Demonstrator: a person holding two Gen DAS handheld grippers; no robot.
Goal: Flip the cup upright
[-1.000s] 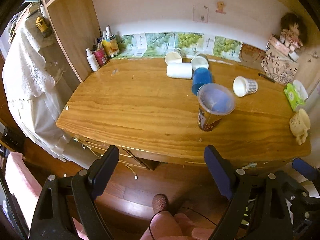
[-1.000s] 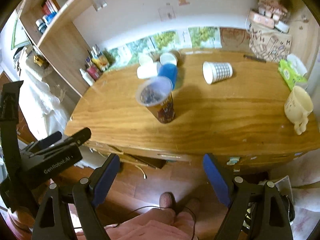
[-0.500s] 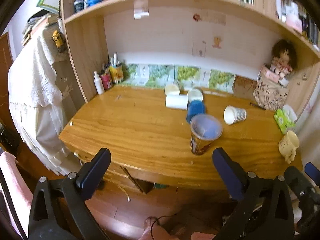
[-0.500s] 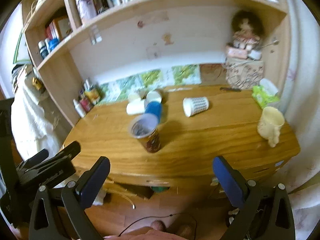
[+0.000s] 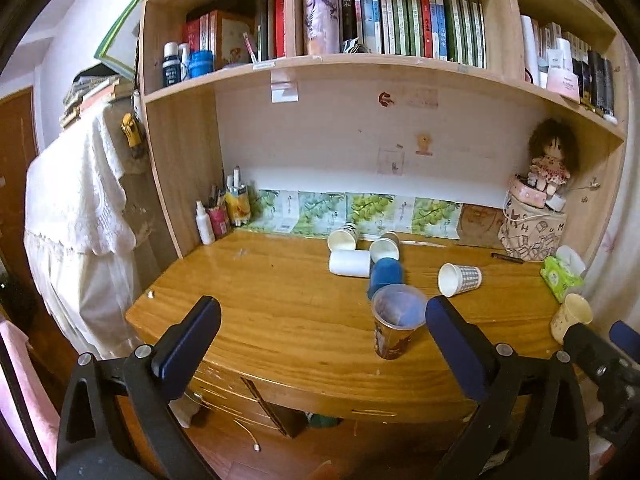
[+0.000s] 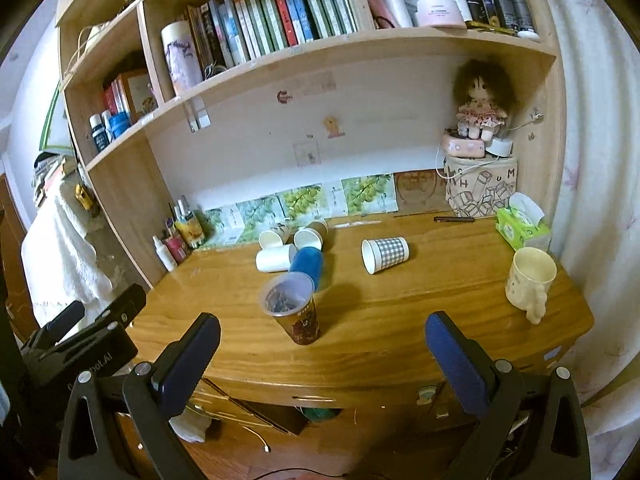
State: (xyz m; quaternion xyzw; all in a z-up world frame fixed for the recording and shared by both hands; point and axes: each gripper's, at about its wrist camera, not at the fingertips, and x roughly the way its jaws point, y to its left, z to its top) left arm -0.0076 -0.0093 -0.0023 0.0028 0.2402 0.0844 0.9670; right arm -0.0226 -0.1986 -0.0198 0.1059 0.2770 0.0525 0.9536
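A brown printed cup with a clear rim (image 5: 394, 326) (image 6: 294, 314) stands upright near the front of the wooden desk (image 5: 280, 320) (image 6: 400, 320). Behind it a blue cup (image 5: 386, 274) (image 6: 308, 266), a white cup (image 5: 350, 263) (image 6: 274, 259) and two more paper cups lie on their sides. A checked cup (image 5: 460, 279) (image 6: 385, 254) lies on its side to the right. My left gripper (image 5: 320, 340) and right gripper (image 6: 322, 344) are both open and empty, held back in front of the desk edge.
A cream mug (image 6: 528, 280) (image 5: 570, 316) stands at the desk's right end, by a green tissue pack (image 6: 520, 226). Bottles (image 5: 218, 216) stand at the back left. A doll on a box (image 6: 478, 160) sits at the back right. Bookshelves hang above.
Both grippers have pulled back and tilted up, so the shelves now show and the cups look smaller. The cups have not moved.
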